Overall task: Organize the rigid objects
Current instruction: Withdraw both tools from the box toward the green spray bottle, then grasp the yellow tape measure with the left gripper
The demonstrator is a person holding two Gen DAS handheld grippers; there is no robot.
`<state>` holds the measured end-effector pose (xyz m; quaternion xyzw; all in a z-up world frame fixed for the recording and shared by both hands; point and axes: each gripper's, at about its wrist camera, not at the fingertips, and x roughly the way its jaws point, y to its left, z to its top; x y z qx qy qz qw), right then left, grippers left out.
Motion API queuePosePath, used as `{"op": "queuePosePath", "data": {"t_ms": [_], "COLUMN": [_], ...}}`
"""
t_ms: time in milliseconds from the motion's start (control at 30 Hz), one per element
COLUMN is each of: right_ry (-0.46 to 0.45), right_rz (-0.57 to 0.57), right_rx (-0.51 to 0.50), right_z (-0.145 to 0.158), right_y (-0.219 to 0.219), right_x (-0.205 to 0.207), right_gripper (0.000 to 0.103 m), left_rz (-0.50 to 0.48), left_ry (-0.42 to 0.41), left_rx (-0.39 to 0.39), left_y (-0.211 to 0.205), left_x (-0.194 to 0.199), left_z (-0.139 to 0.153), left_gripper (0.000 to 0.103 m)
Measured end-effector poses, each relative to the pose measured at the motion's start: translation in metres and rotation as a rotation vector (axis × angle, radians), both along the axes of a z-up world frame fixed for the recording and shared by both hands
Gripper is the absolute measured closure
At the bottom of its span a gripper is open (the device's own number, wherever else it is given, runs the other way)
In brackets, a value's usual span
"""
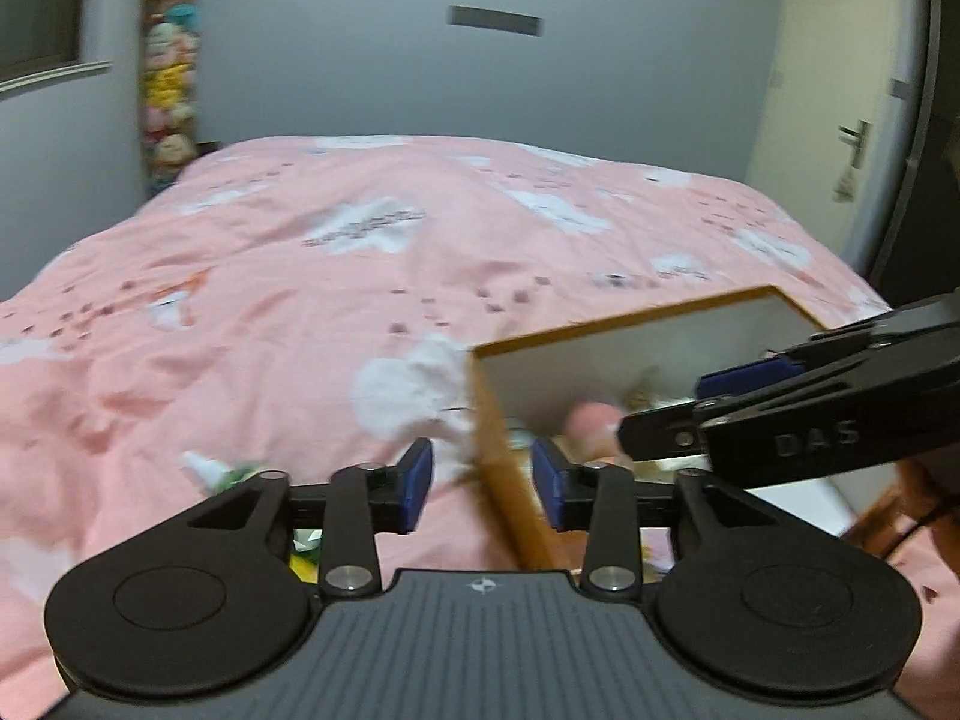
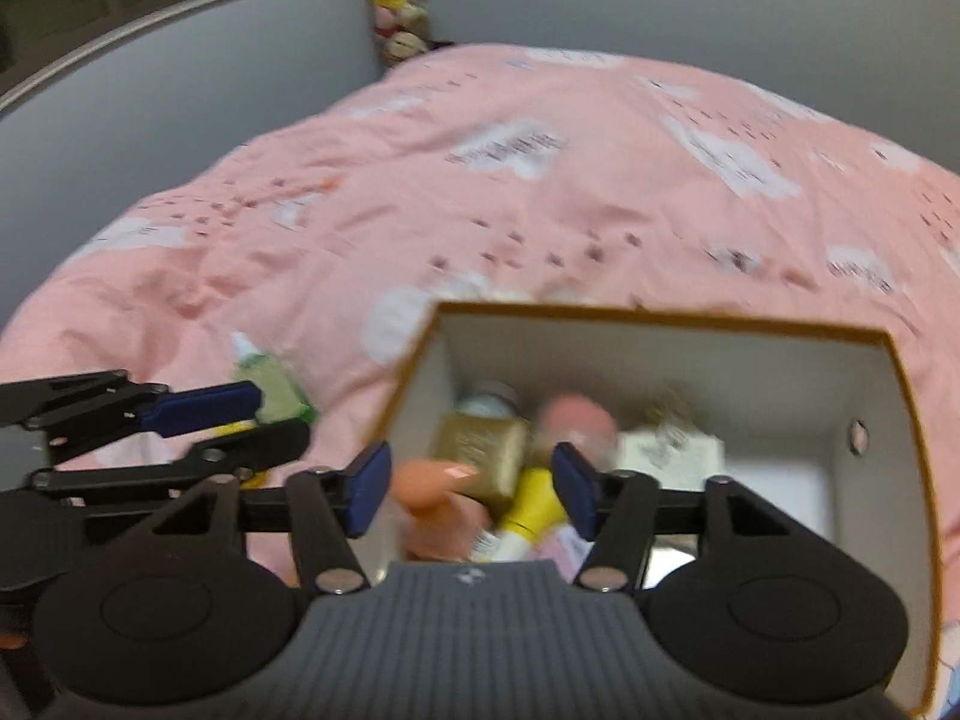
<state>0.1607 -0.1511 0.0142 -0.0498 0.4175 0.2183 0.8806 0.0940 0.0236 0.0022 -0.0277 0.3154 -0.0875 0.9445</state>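
- Right wrist view: the right claw (image 2: 471, 480) hung with jaws apart and empty over the cardboard box (image 2: 660, 317) on the bed (image 2: 420, 180).
- Bottles and small packs, including a gold box (image 2: 480, 450), lay inside the cardboard box.
- Beside the cardboard box, the left claw (image 1: 482, 483) stood apart, empty.
- A green bottle (image 2: 270, 381) lay left of the cardboard box.

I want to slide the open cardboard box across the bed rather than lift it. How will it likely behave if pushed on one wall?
The box looks like thin card, so a wall may flex inward. It sits on a soft, rumpled pink duvet, so it will probably drag and bunch the fabric or tilt rather than glide. Bottles lying loose inside would likely shift.
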Motion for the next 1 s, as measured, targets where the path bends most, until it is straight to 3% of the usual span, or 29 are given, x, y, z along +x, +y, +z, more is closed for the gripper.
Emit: {"op": "queuePosePath", "data": {"t_ms": [300,500,767,833,1000], "right_ry": [-0.089,-0.017,0.062,0.085,0.126], "right_rz": [0.126,0.158,0.16,0.169,0.202], "right_rx": [-0.033,-0.06,-0.102,-0.117,-0.132], "right_z": [0.002,-0.016,-0.047,-0.056,-0.072], "right_y": [0.066,0.103,0.133,0.14,0.153], "right_x": [-0.011,-0.002,0.017,0.022,0.03], "right_gripper": [0.043,0.043,0.053,0.062,0.063], "left_rz": [0.161,0.239,0.272,0.282,0.266], "left_ry": [0.125,0.191,0.268,0.286,0.379], "left_rx": [-0.113,-0.199,-0.311,-0.326,-0.372], "left_y": [0.065,0.102,0.145,0.151,0.151], "left_x": [0.003,0.007,0.022,0.026,0.036], "left_z": [-0.01,-0.024,-0.043,-0.048,-0.069], "left_gripper": [0.046,0.052,0.056,0.063,0.063]}}
